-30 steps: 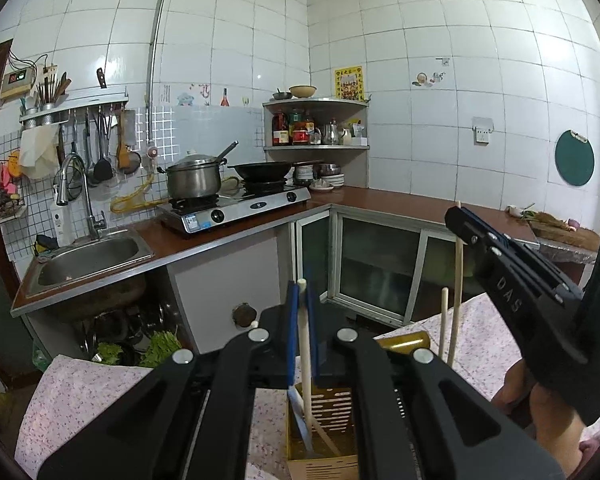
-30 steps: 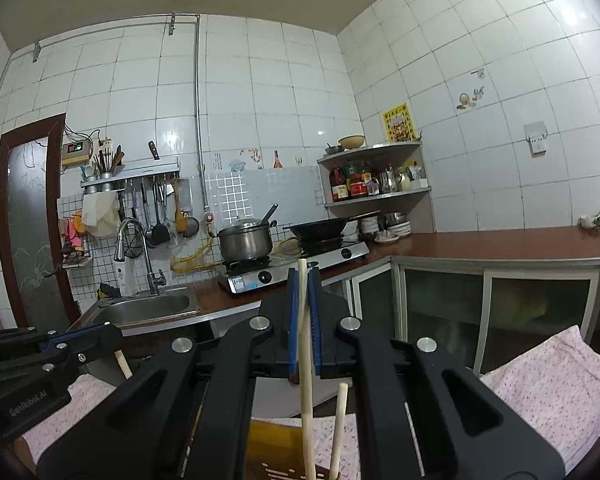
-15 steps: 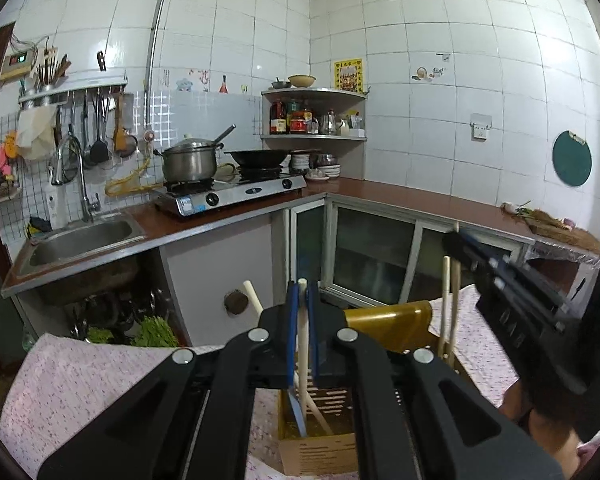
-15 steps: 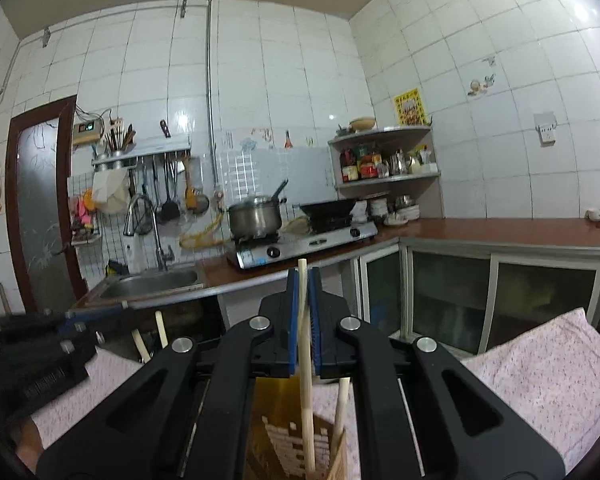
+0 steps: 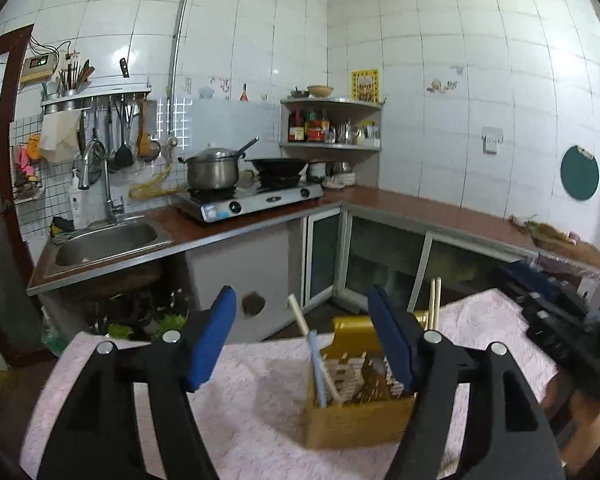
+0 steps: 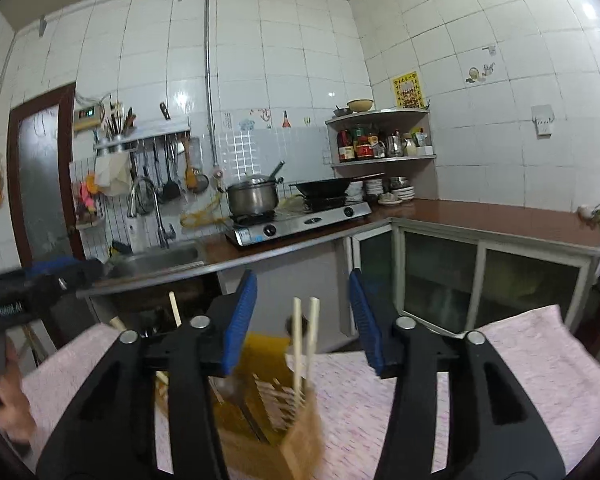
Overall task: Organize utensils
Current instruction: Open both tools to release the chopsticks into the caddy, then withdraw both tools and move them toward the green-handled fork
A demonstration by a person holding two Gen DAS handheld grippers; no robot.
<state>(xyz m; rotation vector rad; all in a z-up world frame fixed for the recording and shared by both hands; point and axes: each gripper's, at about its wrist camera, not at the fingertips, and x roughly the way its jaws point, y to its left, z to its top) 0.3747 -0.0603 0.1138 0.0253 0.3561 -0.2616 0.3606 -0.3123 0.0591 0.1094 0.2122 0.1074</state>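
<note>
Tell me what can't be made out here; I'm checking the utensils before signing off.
- Utensil holder: its right side sits behind the left gripper's finger in the left wrist view; blurred in the right wrist view.
- Chopsticks: lower ends hidden inside the holder.
- Right gripper: the left wrist view shows it only as a blur at the right edge.

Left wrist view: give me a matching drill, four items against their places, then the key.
Items:
1. steel lidded pot
2. black wok
3. round green board
4. yellow slotted utensil box

Places:
A. hanging on the right tiled wall
B. on the pink floral cloth, between the open left claw's blue pads
C. on the stove's left burner
D. on the stove's right burner

Pairs: 1-C, 2-D, 3-A, 4-B
</note>
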